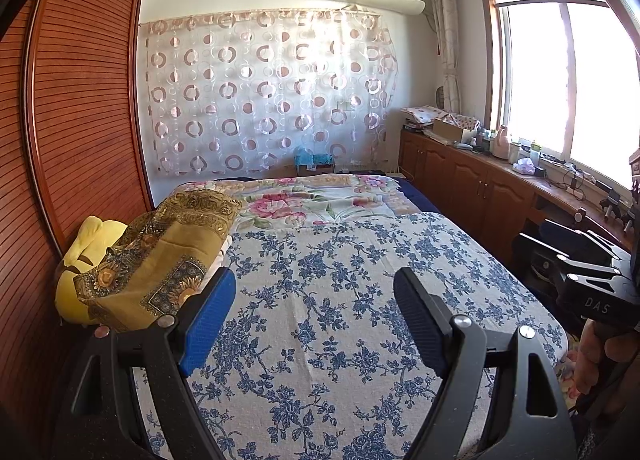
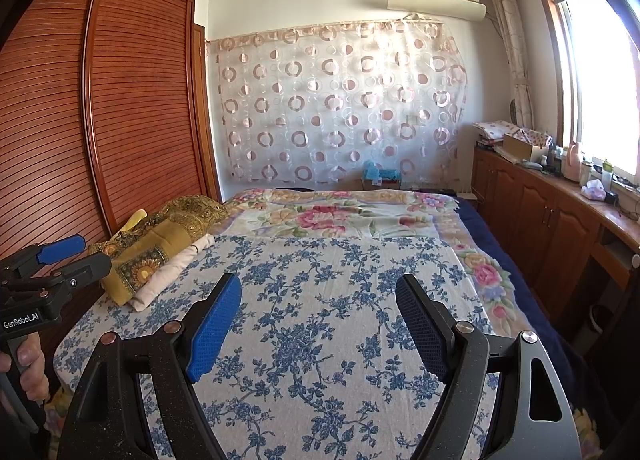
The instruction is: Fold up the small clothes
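Note:
A heap of small clothes lies at the left side of the bed: a mustard cloth with a sunflower print (image 1: 160, 260) on top, a yellow piece (image 1: 90, 240) behind it and a cream piece (image 2: 172, 266) under it. My left gripper (image 1: 315, 278) is open over the blue floral sheet (image 1: 340, 340), just right of the heap and holding nothing. My right gripper (image 2: 319, 280) is open too, above the middle of the same sheet (image 2: 320, 340), with nothing between its fingers. In the right wrist view the left gripper (image 2: 94, 252) hangs beside the heap, apart from it.
A slatted wooden wardrobe (image 1: 80, 119) stands close along the bed's left side. A pink floral blanket (image 1: 320, 199) covers the far half of the bed. Low wooden cabinets (image 2: 540, 219) with clutter on top run under the window on the right.

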### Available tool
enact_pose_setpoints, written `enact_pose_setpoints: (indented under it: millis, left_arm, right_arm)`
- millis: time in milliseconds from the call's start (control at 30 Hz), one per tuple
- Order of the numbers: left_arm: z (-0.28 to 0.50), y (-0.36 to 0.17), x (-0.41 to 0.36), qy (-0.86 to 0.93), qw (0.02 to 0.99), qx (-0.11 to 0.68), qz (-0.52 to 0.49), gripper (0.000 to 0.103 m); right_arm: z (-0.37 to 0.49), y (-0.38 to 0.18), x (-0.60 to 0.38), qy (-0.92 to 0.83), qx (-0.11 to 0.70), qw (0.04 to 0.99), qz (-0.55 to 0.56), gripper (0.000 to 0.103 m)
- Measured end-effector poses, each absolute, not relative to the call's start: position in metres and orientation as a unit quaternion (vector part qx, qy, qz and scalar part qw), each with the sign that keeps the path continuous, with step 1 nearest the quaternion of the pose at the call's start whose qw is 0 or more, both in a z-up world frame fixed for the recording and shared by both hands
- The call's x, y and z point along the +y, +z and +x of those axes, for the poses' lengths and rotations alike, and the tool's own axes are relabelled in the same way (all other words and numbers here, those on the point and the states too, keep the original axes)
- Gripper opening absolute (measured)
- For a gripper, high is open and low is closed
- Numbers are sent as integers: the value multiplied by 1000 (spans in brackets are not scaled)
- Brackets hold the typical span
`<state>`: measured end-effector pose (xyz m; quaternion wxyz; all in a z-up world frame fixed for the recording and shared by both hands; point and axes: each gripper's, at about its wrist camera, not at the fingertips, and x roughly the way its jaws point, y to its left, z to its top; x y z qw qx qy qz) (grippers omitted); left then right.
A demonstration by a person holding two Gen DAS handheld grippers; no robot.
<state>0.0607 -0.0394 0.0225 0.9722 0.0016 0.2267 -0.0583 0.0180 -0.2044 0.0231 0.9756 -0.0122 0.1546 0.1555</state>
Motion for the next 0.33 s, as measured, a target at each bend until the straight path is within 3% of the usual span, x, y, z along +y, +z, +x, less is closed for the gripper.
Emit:
enact_pose_setpoints:
  millis: [333]
  left_arm:
    - [60,22,-40,-59,972,226,2,82]
  right_arm:
    - [16,22,-203,156,154,976,-11,81]
